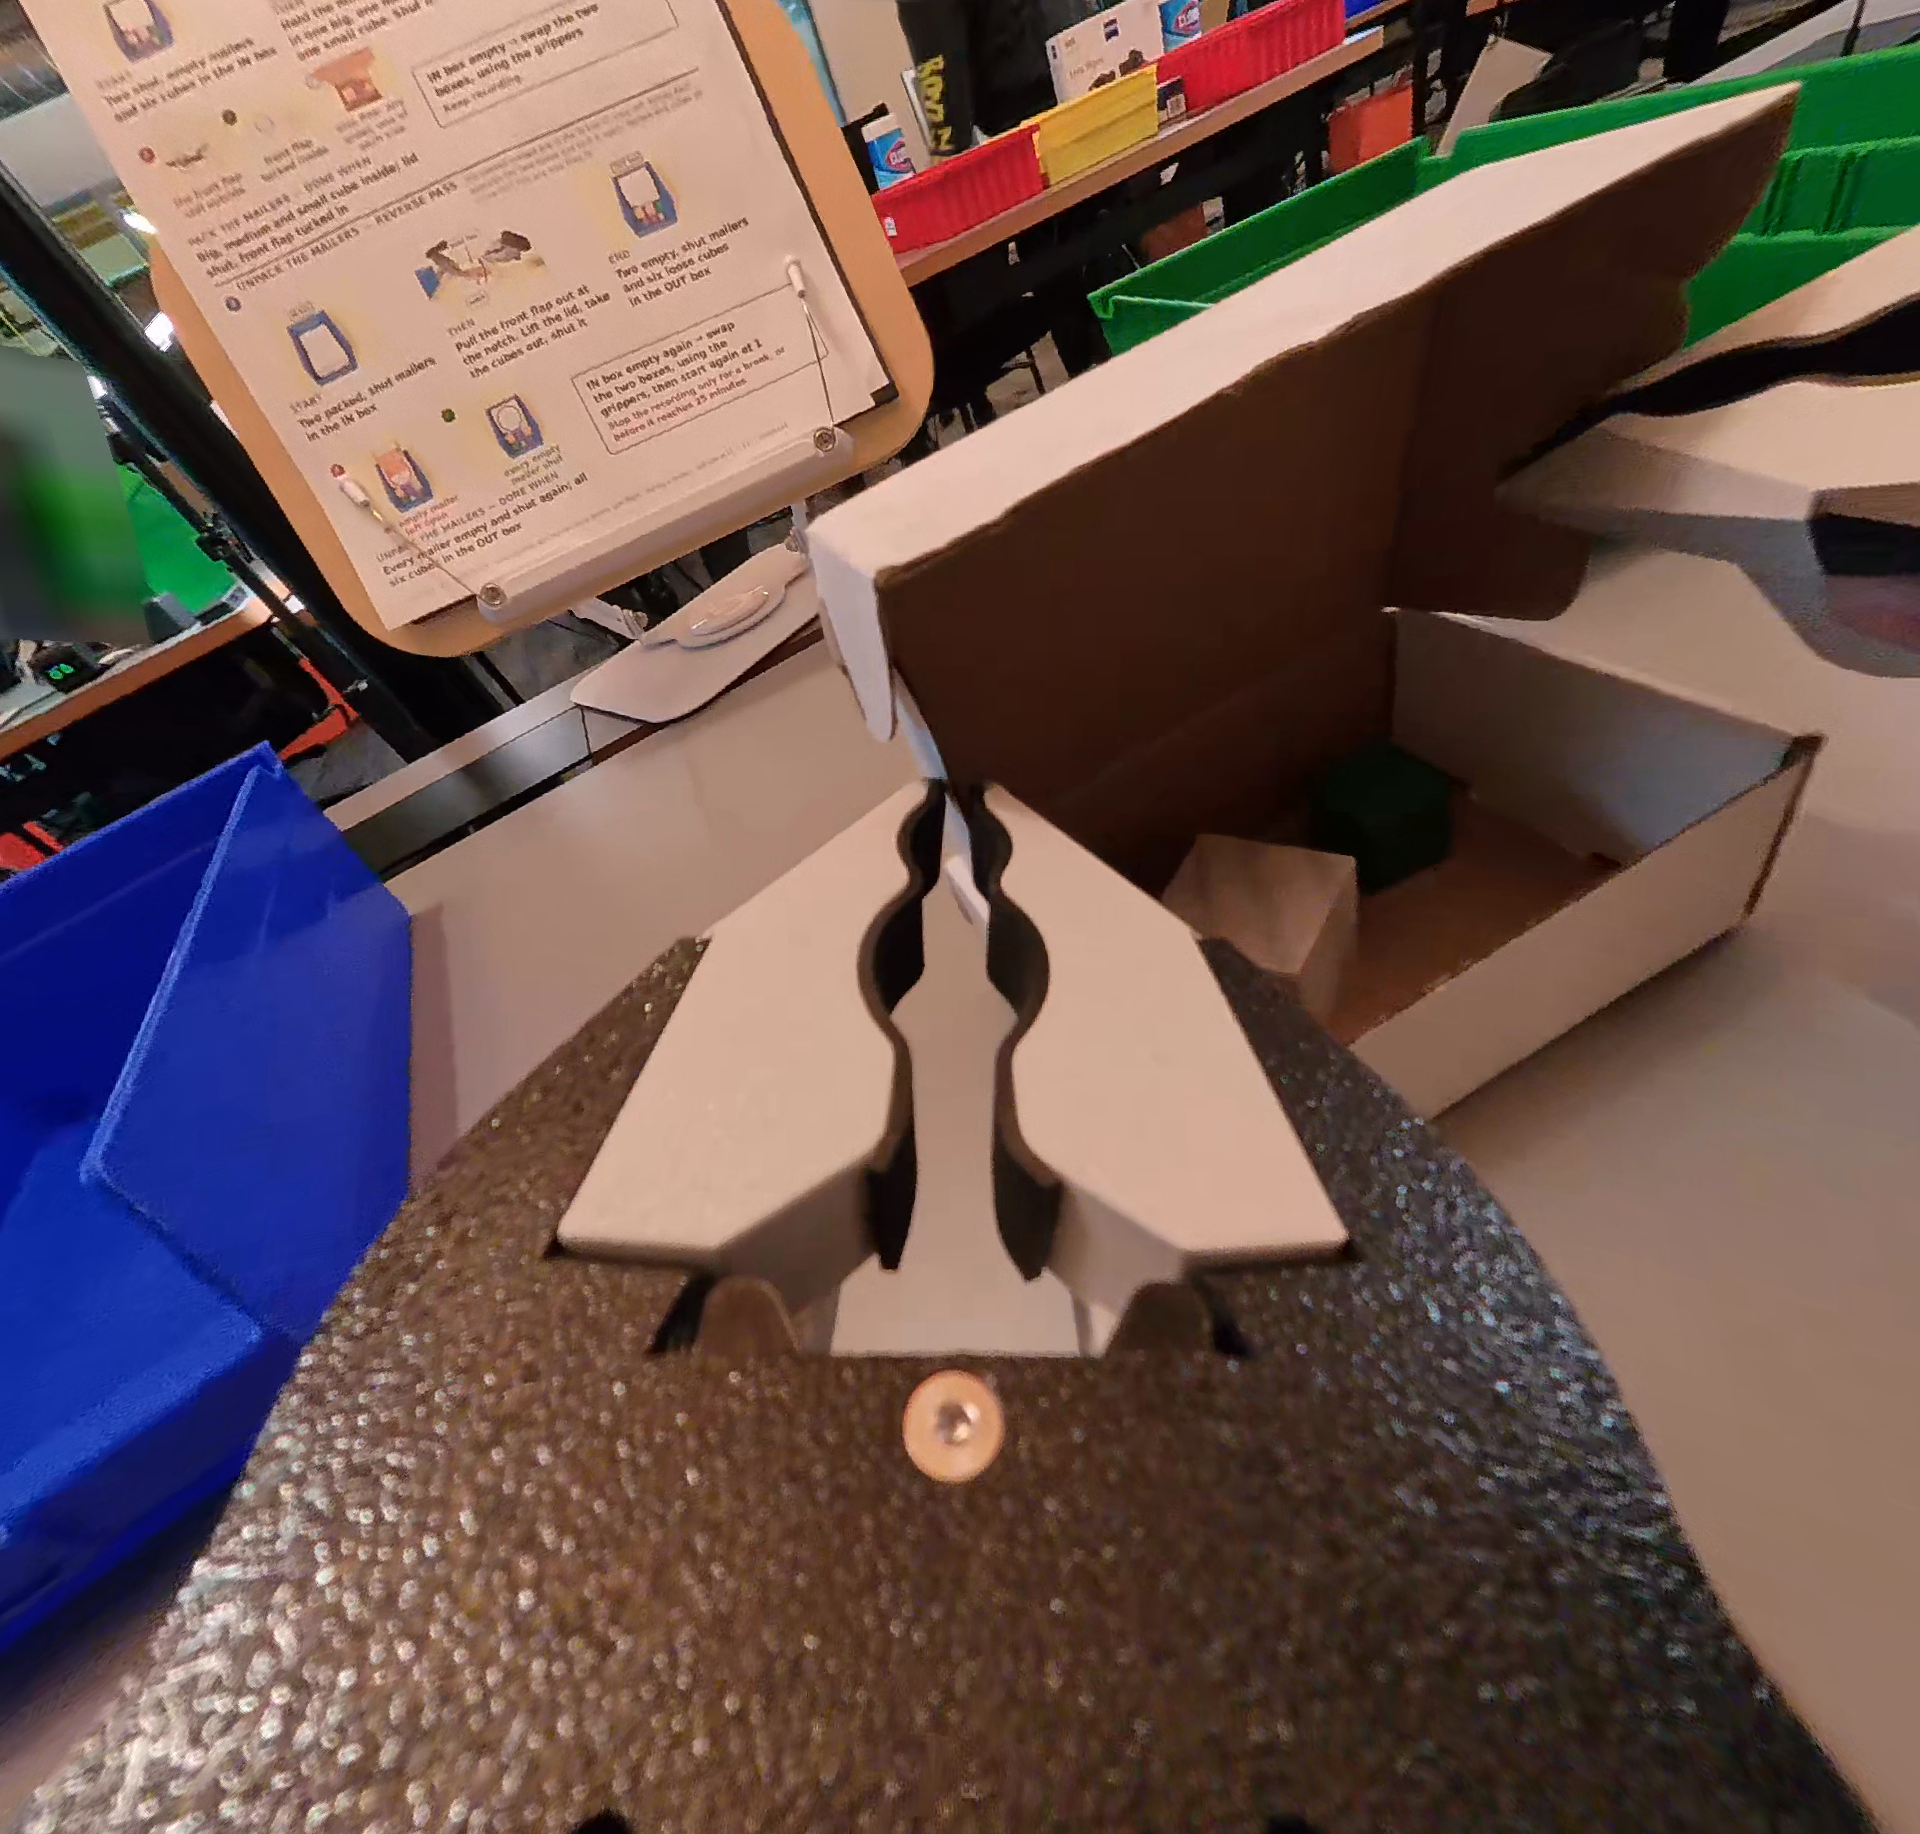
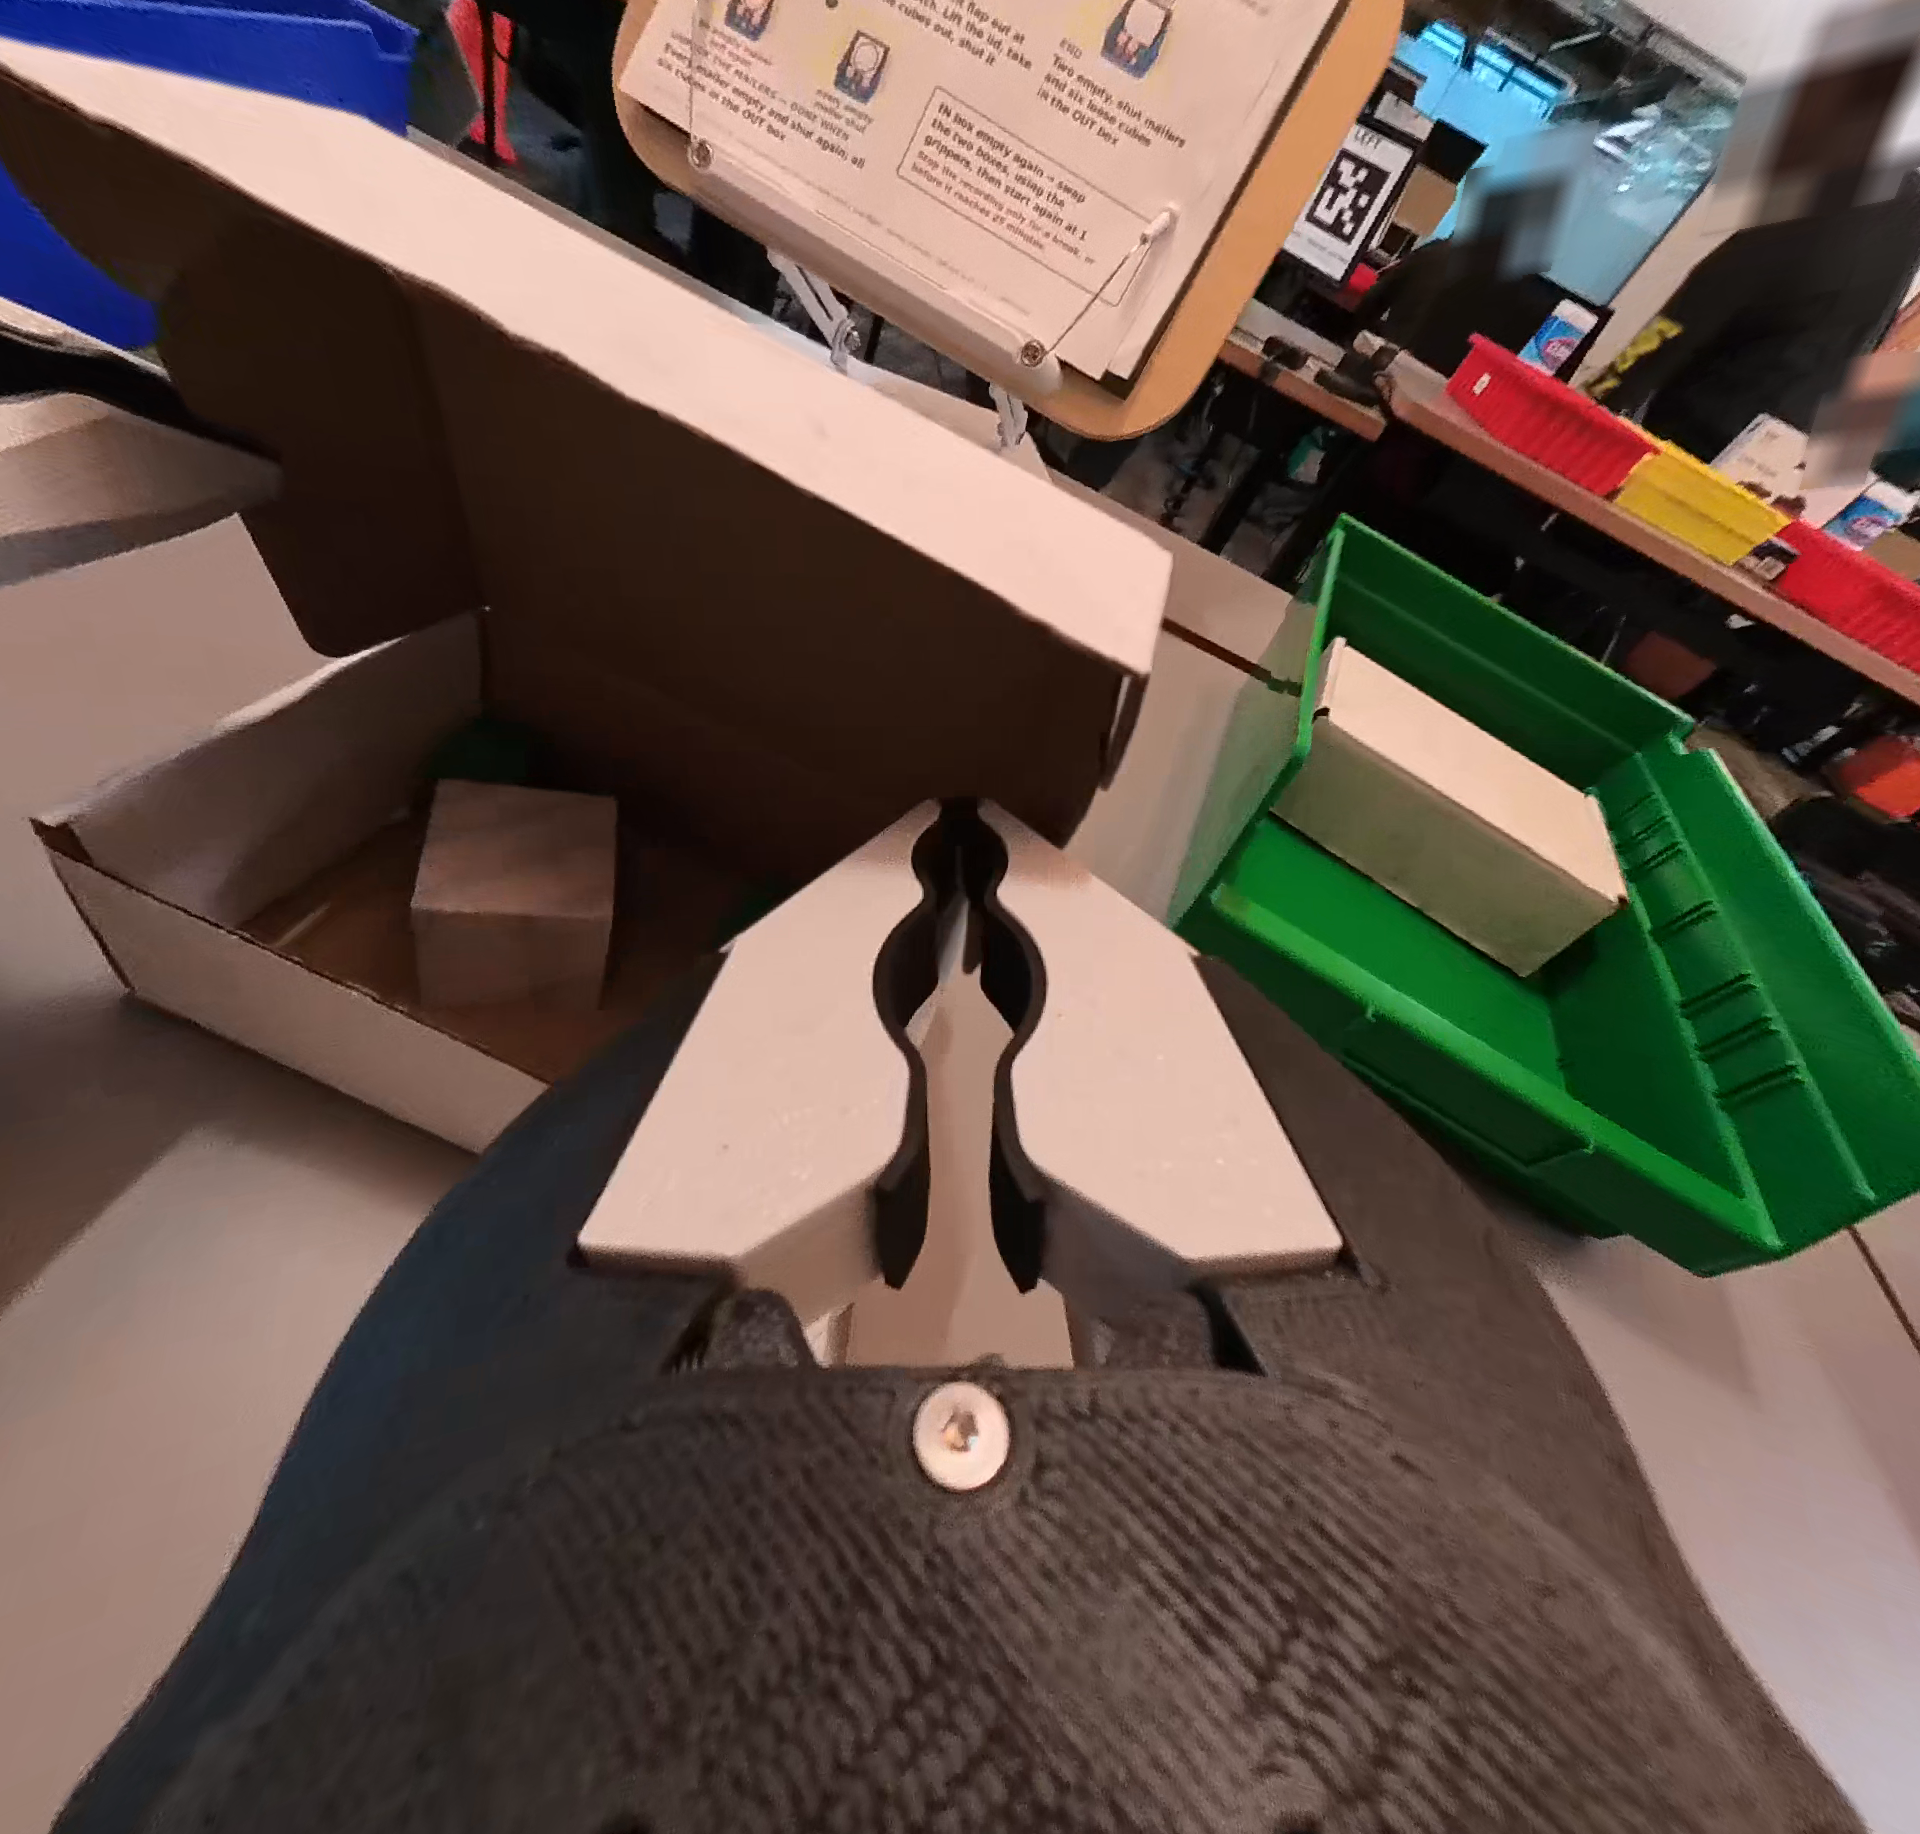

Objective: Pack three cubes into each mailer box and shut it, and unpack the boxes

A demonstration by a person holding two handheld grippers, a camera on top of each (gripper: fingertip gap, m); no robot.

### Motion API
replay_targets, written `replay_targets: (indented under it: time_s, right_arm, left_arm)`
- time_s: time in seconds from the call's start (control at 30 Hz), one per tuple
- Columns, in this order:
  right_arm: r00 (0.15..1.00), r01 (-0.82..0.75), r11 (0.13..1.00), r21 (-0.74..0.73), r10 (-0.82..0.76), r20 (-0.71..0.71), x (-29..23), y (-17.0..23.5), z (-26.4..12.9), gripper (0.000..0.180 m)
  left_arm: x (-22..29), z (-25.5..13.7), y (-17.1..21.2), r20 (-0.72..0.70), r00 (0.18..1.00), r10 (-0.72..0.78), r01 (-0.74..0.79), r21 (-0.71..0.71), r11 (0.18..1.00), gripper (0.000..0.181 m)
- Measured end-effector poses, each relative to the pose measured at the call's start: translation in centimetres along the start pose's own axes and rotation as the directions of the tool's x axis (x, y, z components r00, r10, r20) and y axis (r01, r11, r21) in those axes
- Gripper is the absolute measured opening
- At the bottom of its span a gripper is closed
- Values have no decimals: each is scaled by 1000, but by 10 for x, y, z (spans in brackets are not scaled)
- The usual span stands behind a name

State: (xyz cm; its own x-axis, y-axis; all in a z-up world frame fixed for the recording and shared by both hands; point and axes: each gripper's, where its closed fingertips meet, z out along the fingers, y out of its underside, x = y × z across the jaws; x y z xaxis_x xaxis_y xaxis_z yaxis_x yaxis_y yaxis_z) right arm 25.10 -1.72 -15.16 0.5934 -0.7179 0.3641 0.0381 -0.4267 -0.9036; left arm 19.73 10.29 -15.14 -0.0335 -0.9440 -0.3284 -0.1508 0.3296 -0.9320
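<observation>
Left wrist view: blue bin (image 1: 156, 1109) at 9 o'clock, printed instruction sheet on a stand (image 1: 468, 226) at 11 o'clock. Left gripper (image 1: 951, 828) at centre, fingers pressed together, pinching a white side flap (image 1: 868, 631) of the open mailer box (image 1: 1507, 963). Box lid (image 1: 1299, 454) stands raised, brown inside facing the camera, and blocks the back of the box. Inside the box: a light wooden cube (image 1: 1268, 901) near the front left corner, a dark green cube (image 1: 1387, 823) just behind it, partly shadowed. Right gripper's fingers (image 1: 1714, 496) enter at 3 o'clock at the lid's far flap, blurred.

Right wrist view: blue bin (image 2: 208, 8) at 10 o'clock behind the lid. Mailer box (image 2: 260, 963) at 9 o'clock with the wooden cube (image 2: 514, 891) in it, green cube (image 2: 488, 745) barely seen behind it under the lid (image 2: 675, 496). Right gripper (image 2: 961, 828) at centre, fingers closed on the edge of the lid's corner flap. Instruction sheet (image 2: 987, 101) at 12 o'clock. Green bin (image 2: 1621, 1005) at 3 o'clock holds a shut white mailer box (image 2: 1444, 828).

Surface: light grey tabletop (image 2: 156, 1265). Room: long tables with red tray (image 2: 1548, 413) and yellow tray (image 2: 1694, 506) at 2 o'clock, people standing beyond them.
</observation>
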Motion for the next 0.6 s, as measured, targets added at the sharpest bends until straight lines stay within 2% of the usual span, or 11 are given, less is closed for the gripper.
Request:
replay_targets:
  time_s: [0.2,0.23,0.27,0.37,0.4,0.43,0.47,0.6]
  right_arm:
    - [998,-50,998,-35,49,-33,18,1,-14,1]
    - [997,-76,996,-49,74,-36,22,4,-12,11]
    - [994,-91,994,-57,87,-66,28,7,-10,29]
    - [995,-86,993,-81,81,-65,34,8,-8,40]
    - [995,-96,994,-55,95,-30,31,3,-6,40]
    - [995,-96,995,-30,96,-4,27,-2,-5,26]
    - [996,-77,997,-18,78,35,21,-5,-3,3]
    - [992,-126,992,9,126,5,20,-9,12,2]
  left_arm:
    - [-6,2,-2,0,1000,-26,26,-4,1000,1]
    - [-4,2,-3,-1,1000,-18,18,-1,1000,1]
    - [-3,2,-2,-2,1000,-11,11,-3,1000,1]
    - [-2,4,-3,-5,1000,-15,15,-6,1000,1]
    - [-2,5,-3,-6,1000,-20,20,-7,1000,1]
    - [-2,6,-2,-6,1000,-26,26,-7,1000,1]
    - [-2,7,-3,-8,999,-33,33,-4,999,1]
    - [0,13,-4,-18,998,-66,66,8,998,2]
